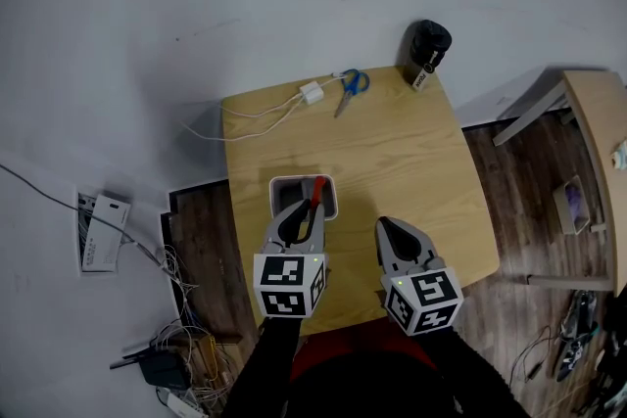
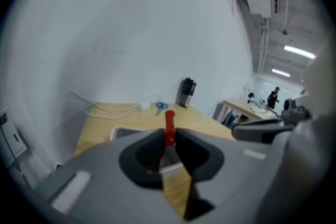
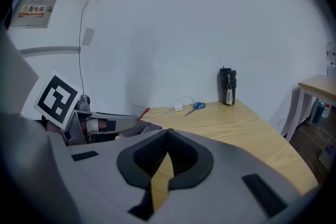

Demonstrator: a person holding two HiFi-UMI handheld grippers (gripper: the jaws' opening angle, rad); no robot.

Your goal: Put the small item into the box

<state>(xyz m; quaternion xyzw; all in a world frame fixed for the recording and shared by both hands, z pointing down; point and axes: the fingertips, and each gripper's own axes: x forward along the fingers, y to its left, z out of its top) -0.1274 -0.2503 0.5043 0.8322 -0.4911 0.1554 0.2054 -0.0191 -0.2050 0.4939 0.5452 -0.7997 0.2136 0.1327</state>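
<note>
- The wooden counter [image 1: 392,152] carries everything; its near half is bare except for the box.
- The box [image 1: 333,202], a pale open bin, stands near the counter's front edge, right under the left tool.
- The left tool [image 1: 302,213] is clamped on the small red item, its tip poised over the box's opening. This looks like the release step: the next move calls for a slight dip into the opening, then parting the jaws.
- The right tool [image 1: 394,230] hovers just beside the box, jaws together with nothing between them, clear of the drop.
- A black bottle [image 1: 428,48] stands at the far right corner, well apart.
- Blue-handled scissors [image 1: 350,87] lie near the far edge.
- A white charger [image 1: 312,94] with its cable lies beside the scissors; neither is in the way.
- The small red item [image 1: 316,195], a slim stick, juts forward from the left tool's jaws over the box's inside.
</note>
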